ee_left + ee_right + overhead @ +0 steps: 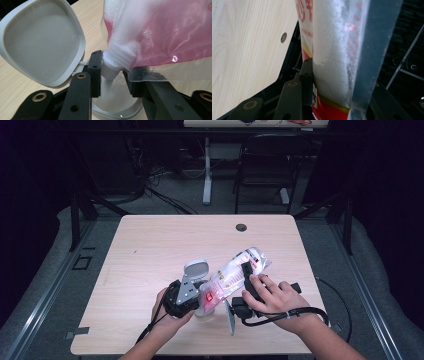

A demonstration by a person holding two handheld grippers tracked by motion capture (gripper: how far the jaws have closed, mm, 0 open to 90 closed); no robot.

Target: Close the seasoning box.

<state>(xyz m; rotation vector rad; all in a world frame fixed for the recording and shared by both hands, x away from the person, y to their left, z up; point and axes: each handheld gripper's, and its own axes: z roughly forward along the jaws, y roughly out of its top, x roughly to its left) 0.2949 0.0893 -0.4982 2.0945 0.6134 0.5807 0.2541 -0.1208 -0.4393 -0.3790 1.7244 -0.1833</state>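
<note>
While the right gripper clamps the tilted refill pouch of white powder, the pouch's spout points down into a grey container. With its lid flipped open, the container sits gripped between the left gripper's jaws on the table

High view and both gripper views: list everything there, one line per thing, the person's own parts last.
Refill pouch: one, clear with red print, white powder inside, tilted over the table's near middle, spout down.
Spout: one, white, threaded, over the container's mouth, powder streaming from it.
Container: one, pale grey, on the table under the spout.
Hinged lid: one, pale grey, flipped up to the pouch's left.
Table: one, light wood, round cable hole near its far edge.
Chair: one, dark, beyond the table.
Left tongs: black, jaws on either side of the container.
Right tongs: black, clamped on the pouch's body.
Hands: two, entering from the bottom edge, one on each tongs.
</note>
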